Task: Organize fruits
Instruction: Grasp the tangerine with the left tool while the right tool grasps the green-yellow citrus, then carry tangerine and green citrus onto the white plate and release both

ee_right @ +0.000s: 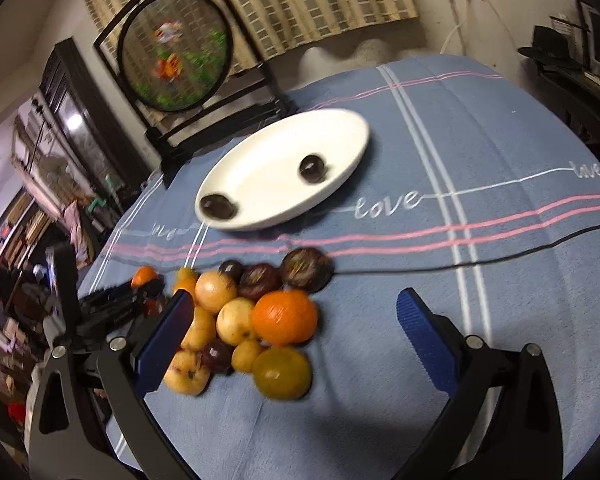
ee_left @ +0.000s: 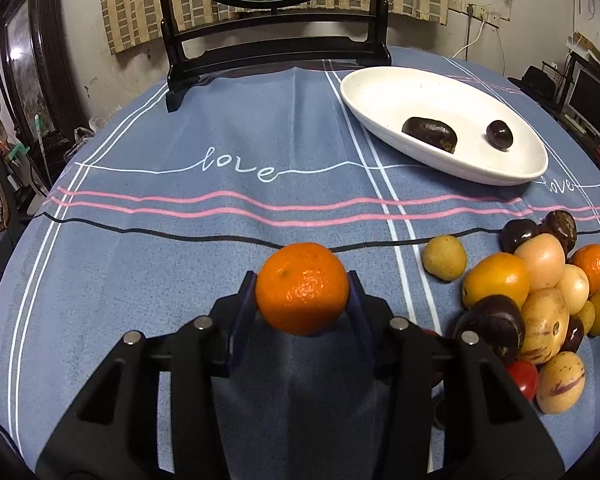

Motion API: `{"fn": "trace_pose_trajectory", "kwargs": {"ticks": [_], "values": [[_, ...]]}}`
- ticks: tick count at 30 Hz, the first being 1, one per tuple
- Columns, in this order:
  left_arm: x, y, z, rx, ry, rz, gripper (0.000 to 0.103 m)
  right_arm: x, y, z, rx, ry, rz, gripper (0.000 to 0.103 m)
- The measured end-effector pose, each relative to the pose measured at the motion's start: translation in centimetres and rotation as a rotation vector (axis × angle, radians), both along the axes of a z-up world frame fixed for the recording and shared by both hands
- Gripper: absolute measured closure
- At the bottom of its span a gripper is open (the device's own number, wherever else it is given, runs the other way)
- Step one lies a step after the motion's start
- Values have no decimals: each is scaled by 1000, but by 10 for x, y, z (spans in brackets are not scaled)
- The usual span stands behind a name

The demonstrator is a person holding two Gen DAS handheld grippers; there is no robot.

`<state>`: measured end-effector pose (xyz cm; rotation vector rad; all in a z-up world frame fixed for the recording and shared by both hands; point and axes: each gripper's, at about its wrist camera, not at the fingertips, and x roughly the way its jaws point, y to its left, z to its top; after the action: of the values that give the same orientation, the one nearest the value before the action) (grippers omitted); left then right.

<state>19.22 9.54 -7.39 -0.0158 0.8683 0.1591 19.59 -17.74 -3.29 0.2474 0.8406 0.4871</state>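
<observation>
My left gripper (ee_left: pixel 302 300) is shut on an orange mandarin (ee_left: pixel 302 288); both blue pads press its sides, just above the blue tablecloth (ee_left: pixel 160 248). To its right lies a pile of mixed fruit (ee_left: pixel 540 300): yellow, orange and dark purple pieces. A white oval dish (ee_left: pixel 380 88) at the back right holds two dark fruits (ee_left: pixel 430 134). In the right wrist view my right gripper (ee_right: pixel 296 300) stands open above the same pile (ee_right: pixel 236 320), with a second orange (ee_right: pixel 285 316) between but untouched. The dish (ee_right: pixel 280 152) lies beyond. The left gripper (ee_right: pixel 116 300) shows at the left edge.
A round picture screen on a black stand (ee_left: pixel 276 56) stands at the table's back edge, left of the dish. A small red tomato (ee_left: pixel 522 378) lies at the near side of the pile. Dark furniture and clutter surround the round table.
</observation>
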Motion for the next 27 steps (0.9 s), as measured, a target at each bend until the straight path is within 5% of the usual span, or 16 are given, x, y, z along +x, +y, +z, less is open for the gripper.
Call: {"fn": "trace_pose_trajectory", "kwargs": {"ticks": [7,11,21,27], "values": [[-1,-1,1,0,2,4,58,-26,29,-21,-96,12,119,2],[-1,-1,1,-1,3,4,58,-37,45,-29,-198,-15,160,24],[-1,-1,1,-2,2,3,58,-29,30,-36,-182,14,106,58],[-2,-1,1,-8,1,-1,59,-26,29,-39,-182,22,105,61]]}}
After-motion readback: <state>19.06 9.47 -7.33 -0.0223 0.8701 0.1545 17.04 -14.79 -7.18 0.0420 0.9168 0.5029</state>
